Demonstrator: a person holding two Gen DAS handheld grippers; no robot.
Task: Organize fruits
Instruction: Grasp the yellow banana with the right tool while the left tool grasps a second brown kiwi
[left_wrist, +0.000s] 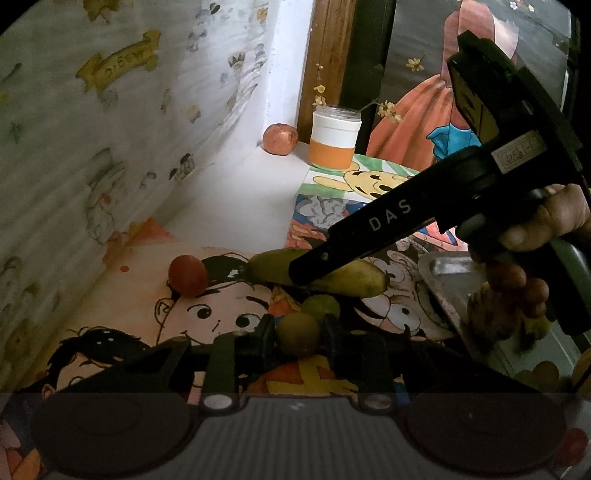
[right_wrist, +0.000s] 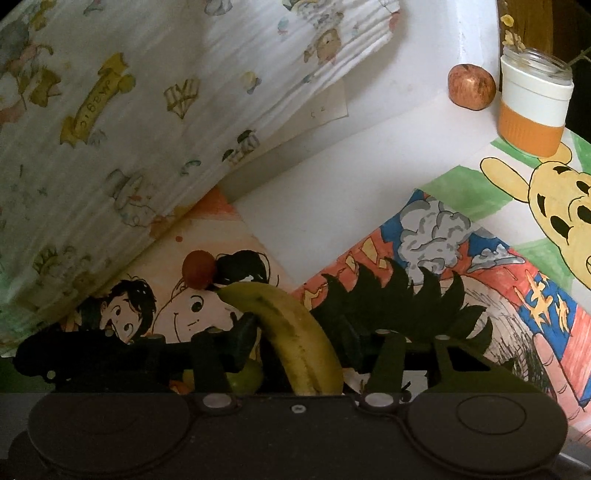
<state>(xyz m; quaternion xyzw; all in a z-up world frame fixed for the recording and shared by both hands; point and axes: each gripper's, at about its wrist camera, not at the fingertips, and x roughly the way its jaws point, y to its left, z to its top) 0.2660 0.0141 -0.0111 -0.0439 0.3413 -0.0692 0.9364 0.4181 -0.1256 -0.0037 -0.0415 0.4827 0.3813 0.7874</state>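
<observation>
A tabletop (left_wrist: 236, 206) covered with bright cartoon drawings sits against a wall hung with printed fabric; an apple (left_wrist: 280, 138) and an orange-banded jar (left_wrist: 335, 137) stand at the far corner.

From the left wrist view, the left tool (left_wrist: 298, 332) is closed on a small green-brown fruit (left_wrist: 297, 332), its fingers pressing each flank where the fruit lies on the drawings. A second green fruit (left_wrist: 320, 305) sits just behind it, touching or nearly so. Beyond lie a banana (left_wrist: 332, 275) and a small red fruit (left_wrist: 187, 275). The right tool (left_wrist: 306, 269), held in a hand (left_wrist: 532, 236), comes in from the right and covers the banana's middle. A metal tray (left_wrist: 443, 280) lies at the right edge, with darker fruit barely readable on it. The risk here, as I judge it: the round fruit is gripped low on its curve and could squirt out on the lift, knocking its neighbour into a roll across the paper.

From the right wrist view, the right tool (right_wrist: 301, 339) has the banana (right_wrist: 295, 332) between its fingers; the left finger looks in contact, the right one seems a little off, so I read it as not yet clamped. The banana's tip nearly touches the red fruit (right_wrist: 198, 274), and a green fruit (right_wrist: 245, 376) lies below the left finger. A lift with an uneven grip could let the banana swing or slip, sweeping the red fruit away. With the two tools working so near each other, they could also collide.
</observation>
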